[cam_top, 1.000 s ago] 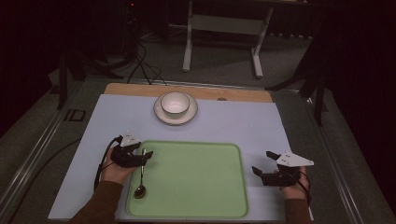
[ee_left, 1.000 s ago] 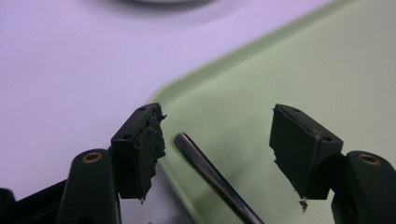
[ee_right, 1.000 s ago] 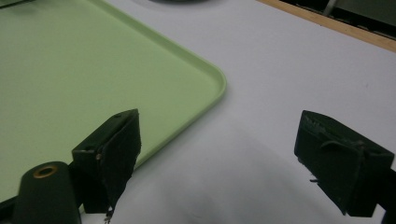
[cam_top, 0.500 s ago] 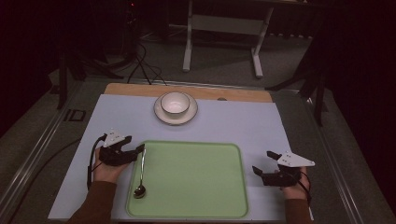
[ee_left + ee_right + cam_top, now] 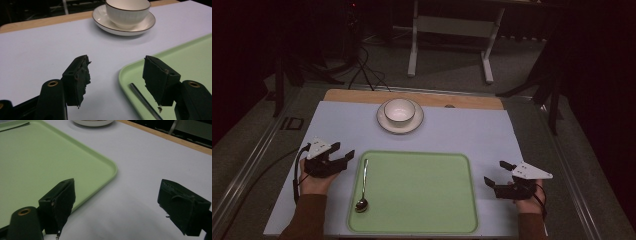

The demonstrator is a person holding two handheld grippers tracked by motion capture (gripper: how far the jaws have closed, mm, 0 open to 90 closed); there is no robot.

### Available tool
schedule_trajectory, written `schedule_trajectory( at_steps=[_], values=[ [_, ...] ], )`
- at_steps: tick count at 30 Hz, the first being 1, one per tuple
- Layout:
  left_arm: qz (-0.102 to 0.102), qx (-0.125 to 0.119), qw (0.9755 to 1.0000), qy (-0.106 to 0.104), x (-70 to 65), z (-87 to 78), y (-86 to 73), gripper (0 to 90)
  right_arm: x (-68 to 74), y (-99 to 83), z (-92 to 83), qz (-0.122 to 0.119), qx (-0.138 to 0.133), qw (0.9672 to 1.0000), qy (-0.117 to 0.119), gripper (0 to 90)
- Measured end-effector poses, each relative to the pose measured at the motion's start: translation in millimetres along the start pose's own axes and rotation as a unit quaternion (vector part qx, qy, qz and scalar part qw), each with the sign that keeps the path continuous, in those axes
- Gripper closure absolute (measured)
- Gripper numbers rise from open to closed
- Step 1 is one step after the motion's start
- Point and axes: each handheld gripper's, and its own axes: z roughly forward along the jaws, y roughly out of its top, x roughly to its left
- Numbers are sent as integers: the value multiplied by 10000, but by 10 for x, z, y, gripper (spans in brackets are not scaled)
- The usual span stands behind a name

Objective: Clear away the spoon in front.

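Spoon set down, left hand backing off

The left gripper (image 5: 343, 159) has drawn back off the tray (image 5: 422, 200), jaws wide and empty; the spoon (image 5: 362, 187) now lies along the tray's left edge (placing looks finished). The right gripper (image 5: 496, 176) waits wide, empty, beside the tray; the bowl (image 5: 399, 111) sits untouched on its saucer.

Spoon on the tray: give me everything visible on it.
The spoon looks like polished metal, with a thin straight handle and a small oval bowl. It lies flat near the left edge of the green tray, bowl end toward the person, handle pointing toward the far side. Only the tray touches it. The left claw sits open just left of the handle tip, not holding it.
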Motion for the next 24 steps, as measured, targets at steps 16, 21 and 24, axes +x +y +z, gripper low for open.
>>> schedule_trajectory(
  at_steps=[16, 21, 24],
  values=[
    [-200, -308, 9988, 328, 186, -165, -34, 375, -59, -8, -74, 103, -231, 9995, -165, 144],
    [-218, -347, 9984, 394, 199, -174, -41, 374, -97, -18, -115, 208, -407, 9987, -214, 144],
    [-240, -377, 9979, 466, 212, -177, -47, 373, -120, -30, -114, 219, -400, 9987, -238, 144]
  ],
)
